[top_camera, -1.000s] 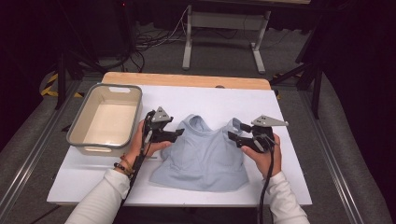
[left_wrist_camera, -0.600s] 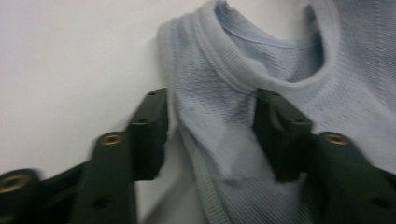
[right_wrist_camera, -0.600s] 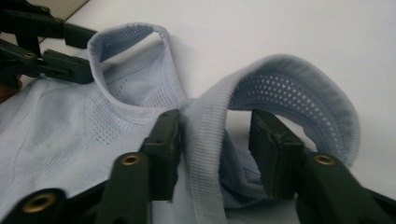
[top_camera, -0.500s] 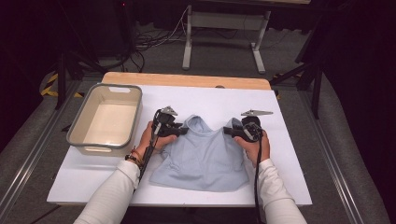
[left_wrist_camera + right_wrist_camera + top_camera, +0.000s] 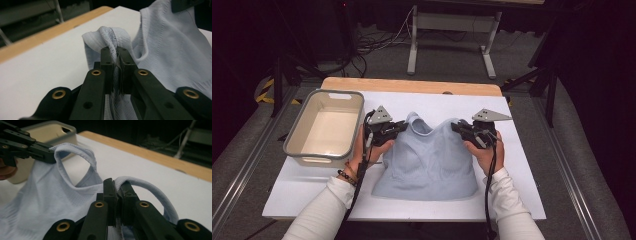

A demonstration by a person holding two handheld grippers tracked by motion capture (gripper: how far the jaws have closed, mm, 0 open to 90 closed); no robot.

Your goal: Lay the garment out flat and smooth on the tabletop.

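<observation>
A pale blue sleeveless top (image 5: 429, 162) lies spread on the white table (image 5: 522, 175), its hem toward the person. My left gripper (image 5: 402, 125) is shut on the top's left shoulder strap (image 5: 110, 37), and the ribbed fabric is pinched between the black jaws. My right gripper (image 5: 457, 127) is shut on the right shoulder strap (image 5: 140, 182), which loops out past the jaws. Both straps are lifted a little off the table, with the neckline sagging between them. In the right gripper view the left gripper (image 5: 48, 155) holds the far strap.
A beige plastic bin (image 5: 324, 127) stands empty at the table's left, close to my left hand. A wooden edge (image 5: 412, 85) runs along the table's far side. Metal frame legs and cables stand on the floor behind.
Both grippers have moved toward the top's shoulders and now grip the straps, drawing the upper part of the top slightly up and apart.
</observation>
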